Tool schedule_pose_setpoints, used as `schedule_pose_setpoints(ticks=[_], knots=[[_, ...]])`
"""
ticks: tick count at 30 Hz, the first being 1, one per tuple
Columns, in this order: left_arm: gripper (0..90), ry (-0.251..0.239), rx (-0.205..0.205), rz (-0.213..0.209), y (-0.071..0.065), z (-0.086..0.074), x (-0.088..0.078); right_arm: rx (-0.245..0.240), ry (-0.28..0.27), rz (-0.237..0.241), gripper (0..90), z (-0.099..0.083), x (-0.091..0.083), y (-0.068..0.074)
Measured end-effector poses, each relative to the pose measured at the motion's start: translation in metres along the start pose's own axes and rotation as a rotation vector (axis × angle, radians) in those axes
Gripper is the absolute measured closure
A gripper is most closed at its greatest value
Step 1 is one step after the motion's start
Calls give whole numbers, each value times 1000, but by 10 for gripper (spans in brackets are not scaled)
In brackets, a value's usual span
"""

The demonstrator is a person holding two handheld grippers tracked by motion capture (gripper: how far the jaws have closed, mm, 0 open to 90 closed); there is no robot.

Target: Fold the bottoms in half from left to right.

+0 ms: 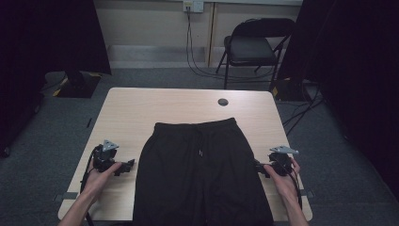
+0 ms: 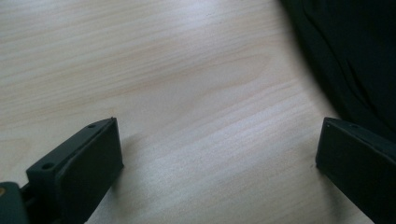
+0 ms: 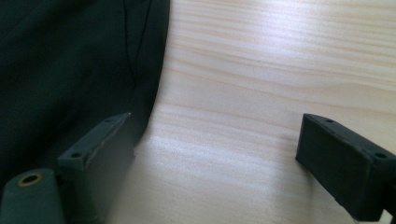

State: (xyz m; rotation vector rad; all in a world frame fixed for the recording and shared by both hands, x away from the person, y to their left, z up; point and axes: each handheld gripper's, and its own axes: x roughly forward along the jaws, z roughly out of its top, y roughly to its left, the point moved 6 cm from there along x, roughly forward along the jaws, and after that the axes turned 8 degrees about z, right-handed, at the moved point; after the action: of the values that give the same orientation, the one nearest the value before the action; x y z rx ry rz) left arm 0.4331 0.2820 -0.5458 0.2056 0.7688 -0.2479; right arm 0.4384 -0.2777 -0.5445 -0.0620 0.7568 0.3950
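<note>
High view: a pair of black shorts [image 1: 202, 174] lies flat across the lower middle of the frame on a pale wooden table [image 1: 141, 108], waistband and drawstring toward the top, the legs running off the bottom edge. The left gripper [image 1: 126, 166] sits at lower left, just beside the shorts' left hem edge, and the right gripper [image 1: 258, 167] mirrors it at lower right, just beside the other edge.

In the left gripper view the two jaws stand wide apart with bare wood between them; the dark cloth fills the upper right corner and runs down behind the right-hand jaw. In the right gripper view the jaws are likewise spread wide and hold nothing, with the cloth [image 3: 70, 70] filling the left of the frame and its edge running down at the left-hand jaw, whether touching or not I cannot tell.

From where I stand this looks like the approach before a grasp, both tools poised at the sides of the garment, probably to fold or lift it. The next move, I reckon, calls for each tool to slide inward so one jaw gets under the fabric edge, then close. The thin cloth lying flush on the wood may be hard to catch.
</note>
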Motion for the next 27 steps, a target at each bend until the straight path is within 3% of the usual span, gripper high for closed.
schedule_pose_setpoints(ticks=[3, 7, 10, 12, 15, 17, 19, 22, 25, 27], knots=[[30, 12, 7, 0, 0, 1, -2, 11, 8, -5, 135, 1, -2, -1], [170, 16, 48, -18, -4, 3, -8, -1, 25, 7, 158, 2, -1, 6], [165, 9, 64, -11, -6, 4, -12, -49, 19, -1, 184, 5, -4, 13], [169, -3, 73, -2, -7, 6, -19, -54, 6, -5, 185, 8, -7, 15], [196, -16, 54, -51, -11, 10, -31, -54, -12, 33, 193, 13, -15, 23], [218, -24, 32, -105, -15, 12, -37, -75, -26, 63, 205, 18, -22, 35], [229, -9, 39, -143, -21, 12, -40, -84, -44, 99, 215, 22, -28, 48], [247, -28, 69, -145, -29, 17, -46, -117, -72, 140, 246, 31, -35, 69], [275, -69, 53, -205, -41, 26, -54, -166, -95, 194, 286, 40, -42, 95], [314, -88, 89, -222, -50, 30, -58, -196, -107, 238, 316, 45, -46, 115]])
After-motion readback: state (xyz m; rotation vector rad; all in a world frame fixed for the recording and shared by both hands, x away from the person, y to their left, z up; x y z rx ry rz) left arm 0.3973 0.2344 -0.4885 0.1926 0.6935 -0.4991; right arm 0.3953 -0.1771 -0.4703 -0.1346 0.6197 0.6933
